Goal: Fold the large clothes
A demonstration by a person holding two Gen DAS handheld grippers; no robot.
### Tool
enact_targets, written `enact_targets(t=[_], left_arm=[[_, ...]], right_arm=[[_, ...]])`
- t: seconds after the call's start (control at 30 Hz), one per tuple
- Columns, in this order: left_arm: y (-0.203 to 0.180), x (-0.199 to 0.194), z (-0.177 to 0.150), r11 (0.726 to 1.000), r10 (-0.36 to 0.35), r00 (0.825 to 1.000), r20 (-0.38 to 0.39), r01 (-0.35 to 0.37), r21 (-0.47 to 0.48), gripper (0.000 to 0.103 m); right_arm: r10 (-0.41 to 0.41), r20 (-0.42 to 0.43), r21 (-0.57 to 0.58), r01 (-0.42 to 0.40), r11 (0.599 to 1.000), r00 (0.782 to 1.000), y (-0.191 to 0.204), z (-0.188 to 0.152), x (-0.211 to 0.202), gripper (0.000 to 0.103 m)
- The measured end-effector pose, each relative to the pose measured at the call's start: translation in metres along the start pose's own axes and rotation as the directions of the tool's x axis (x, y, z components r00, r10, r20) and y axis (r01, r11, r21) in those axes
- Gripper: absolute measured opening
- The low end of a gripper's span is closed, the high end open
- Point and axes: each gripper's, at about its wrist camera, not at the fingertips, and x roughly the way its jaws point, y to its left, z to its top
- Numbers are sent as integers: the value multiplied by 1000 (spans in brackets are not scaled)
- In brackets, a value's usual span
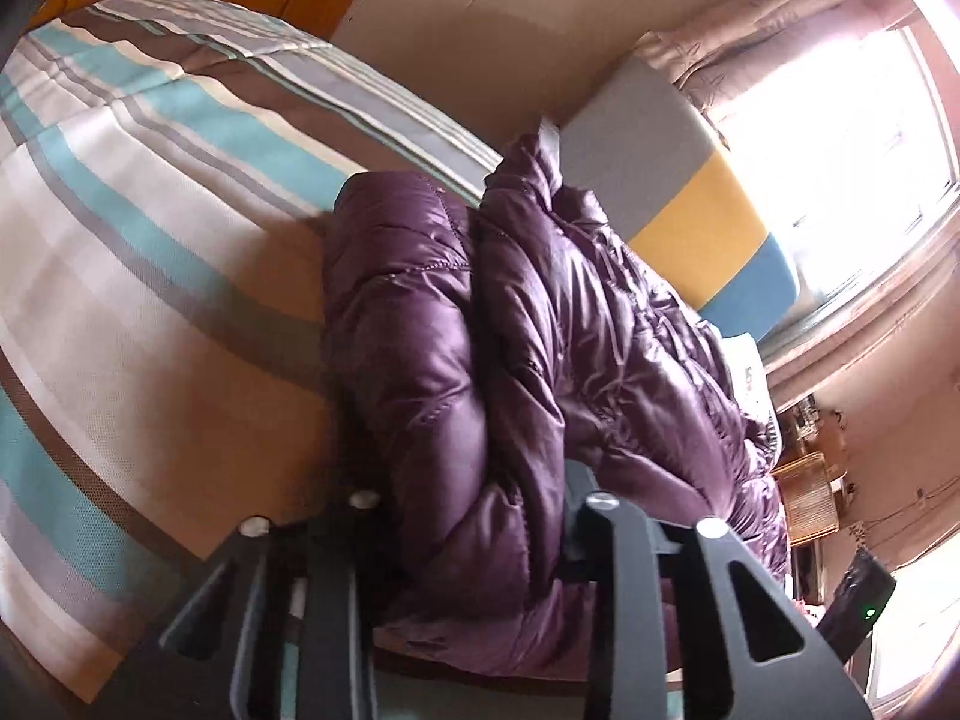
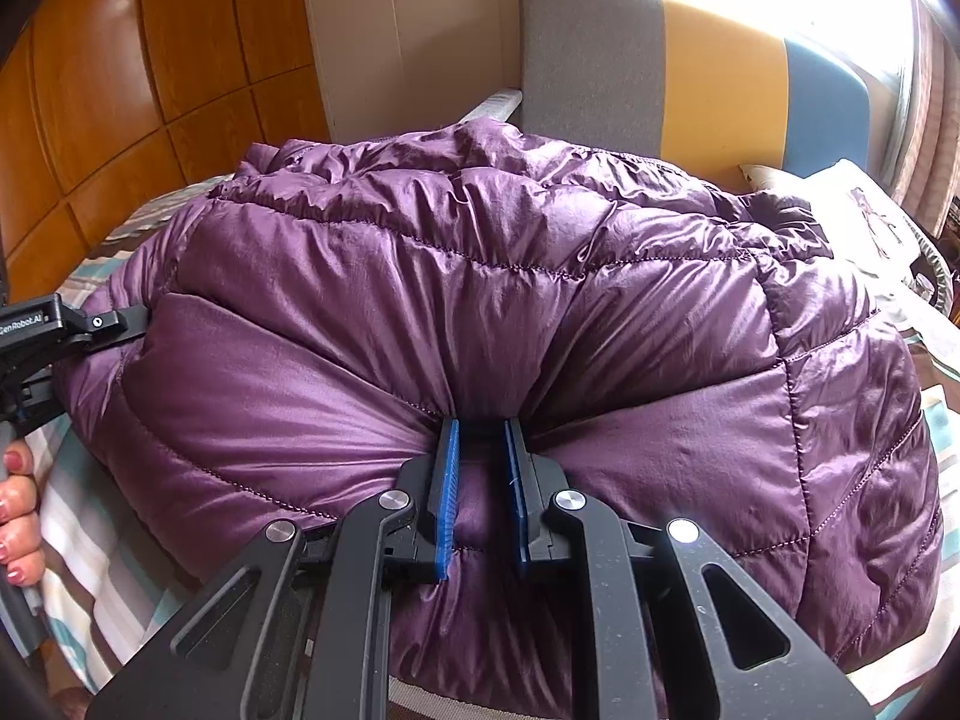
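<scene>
Two claws on one purple puffer jacket (image 2: 480, 312) lying on the striped bed (image 1: 120, 228) | right claw (image 2: 483, 480) nearly shut, pinching the near hem | left claw (image 1: 474, 540) apparently clamping the jacket's edge | light, soft, slippery shell; grip the seams.

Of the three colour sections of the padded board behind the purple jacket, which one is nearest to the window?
The blue section: it is at the window end of the padded board, beyond the yellow middle and grey far end.

Jacket (image 2: 480, 312) lay bunched on bed (image 1: 120, 252). Headboard (image 2: 660, 60) stood behind it, pillow (image 2: 852, 210) at its right. Right gripper (image 2: 480, 480) sat at jacket's near edge, left gripper (image 2: 78, 330) at its left side.
</scene>
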Motion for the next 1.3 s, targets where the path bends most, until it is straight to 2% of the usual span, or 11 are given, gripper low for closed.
enact_targets(t=[0.17,0.3,0.53,0.7,0.8,0.87,1.0,1.13,1.3], left_arm=[[-10,-16,-2,1000,-21,999,45,21,1,16],[-32,-39,-2,996,-27,994,107,17,90,15],[-75,-66,-4,970,-22,982,189,-25,241,15],[-94,-76,-8,953,-8,973,230,-62,295,15],[-107,-79,-10,940,-8,968,249,-78,333,15],[-114,-82,-11,932,-9,965,262,-87,352,15],[-133,-86,-13,920,-16,961,276,-94,379,15],[-161,-88,-17,899,-31,954,299,-104,425,15],[-207,-84,-31,858,-76,949,306,-94,505,16]], right_arm=[[-6,-3,2,6,1000,1000,0,0,-1,15],[-8,-6,11,8,1000,1000,-1,-2,-4,15],[-21,-26,10,21,1000,999,-3,0,-9,15],[9,53,91,-14,996,999,-25,-5,-44,15],[-81,103,102,70,992,991,-47,-11,-67,15],[-138,89,104,129,986,986,-63,-14,-72,15],[-166,80,217,145,965,983,-103,-22,-88,15],[-224,64,266,200,943,972,-132,-34,-102,15],[-254,22,331,233,914,967,-158,-47,-102,15]])
